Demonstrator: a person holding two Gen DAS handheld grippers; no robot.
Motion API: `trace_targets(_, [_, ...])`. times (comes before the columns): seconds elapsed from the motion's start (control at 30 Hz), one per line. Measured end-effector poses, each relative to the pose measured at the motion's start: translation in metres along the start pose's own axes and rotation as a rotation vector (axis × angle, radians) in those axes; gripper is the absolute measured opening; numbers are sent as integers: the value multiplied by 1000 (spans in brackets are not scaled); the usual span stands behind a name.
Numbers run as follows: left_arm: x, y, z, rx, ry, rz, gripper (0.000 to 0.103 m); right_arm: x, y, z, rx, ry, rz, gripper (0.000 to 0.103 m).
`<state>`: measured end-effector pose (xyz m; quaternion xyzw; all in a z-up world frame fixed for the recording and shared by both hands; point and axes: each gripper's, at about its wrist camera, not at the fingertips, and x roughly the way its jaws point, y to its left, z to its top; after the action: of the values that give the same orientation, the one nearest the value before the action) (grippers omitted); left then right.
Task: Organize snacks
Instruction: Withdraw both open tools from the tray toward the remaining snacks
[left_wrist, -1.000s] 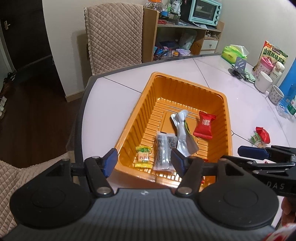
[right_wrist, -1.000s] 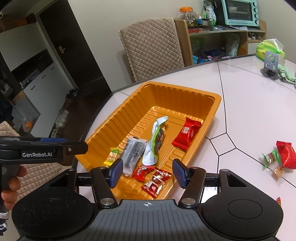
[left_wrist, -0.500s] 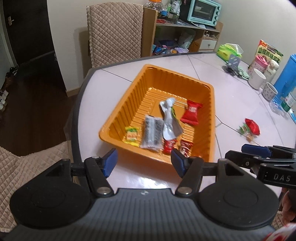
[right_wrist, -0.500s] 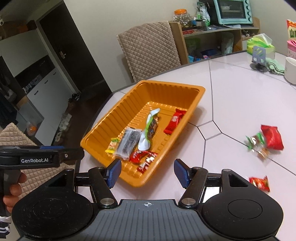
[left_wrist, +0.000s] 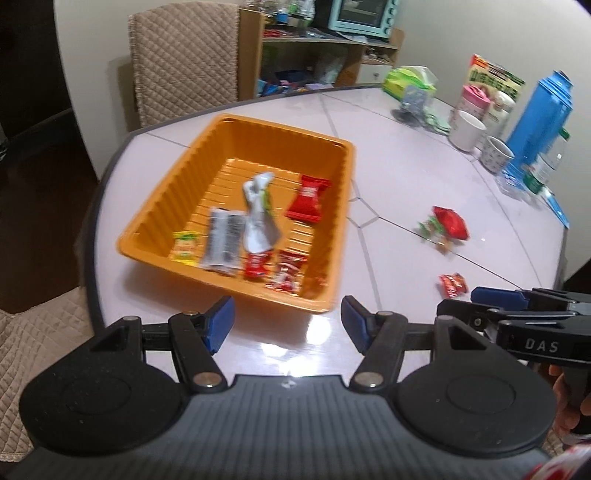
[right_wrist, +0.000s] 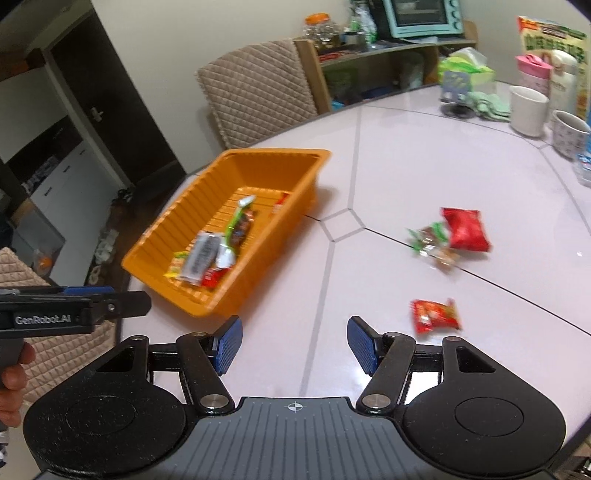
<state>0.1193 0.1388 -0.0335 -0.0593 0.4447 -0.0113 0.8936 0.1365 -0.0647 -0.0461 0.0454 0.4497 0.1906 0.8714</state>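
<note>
Tray: orange tray (left_wrist: 334, 173) on the white table (right_wrist: 424, 177), holding several wrapped snacks
Loose snacks: red packet (right_wrist: 464, 229) and small green-wrapped sweets (right_wrist: 430, 240) lie right of the tray, well apart from it; a smaller red packet (right_wrist: 436, 314) lies nearer
Left gripper (left_wrist: 287, 322): released, nothing between the jaws; just short of the tray's near rim
Right gripper (right_wrist: 294, 344): released, empty; right of the tray, the smaller red packet just ahead to its right
</note>
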Motion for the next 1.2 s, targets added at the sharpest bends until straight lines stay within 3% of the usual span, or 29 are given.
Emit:
trace_targets(0.8, [57, -142, -3, 201, 27, -131, 60, -42, -116, -13, 110, 15, -136, 63])
trace_targets(1.2, [102, -177, -3, 321, 29, -160, 59, -38, -153, -15, 156, 47, -147, 63])
